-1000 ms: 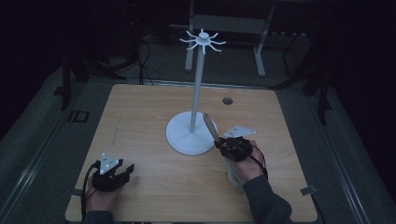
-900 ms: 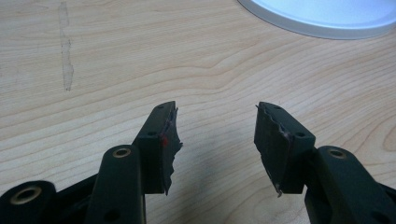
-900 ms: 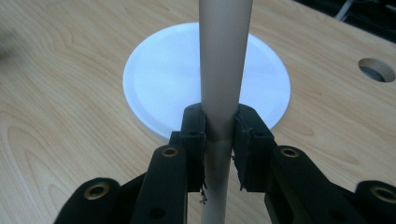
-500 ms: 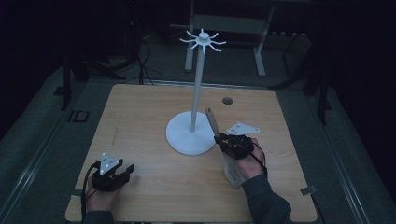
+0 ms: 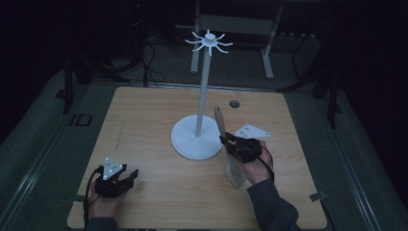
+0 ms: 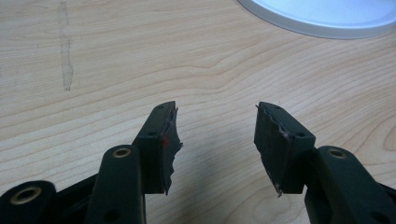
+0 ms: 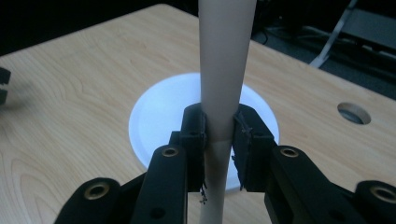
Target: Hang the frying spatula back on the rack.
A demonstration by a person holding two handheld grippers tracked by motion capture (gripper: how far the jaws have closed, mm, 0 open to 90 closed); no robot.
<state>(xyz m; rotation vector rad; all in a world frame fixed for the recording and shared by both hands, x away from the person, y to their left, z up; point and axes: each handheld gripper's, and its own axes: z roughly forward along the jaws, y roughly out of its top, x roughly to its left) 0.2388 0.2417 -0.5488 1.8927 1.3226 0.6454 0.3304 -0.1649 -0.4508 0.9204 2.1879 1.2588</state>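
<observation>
In the right gripper view the pale utensil handle (image 7: 226, 70) ran off the top edge, its upper end cut away. In the left gripper view only a rim of the white stand base (image 6: 327, 18) showed.

Right gripper (image 7: 218, 140) clamped on upright pale wooden handle (image 7: 226, 60), white round base (image 7: 154, 116) behind, wooden table (image 7: 70, 93) beneath

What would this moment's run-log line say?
left gripper: open, idle on table | right gripper: shut on wooden utensil handle, blade end near table | white hook stand: nothing hung
</observation>
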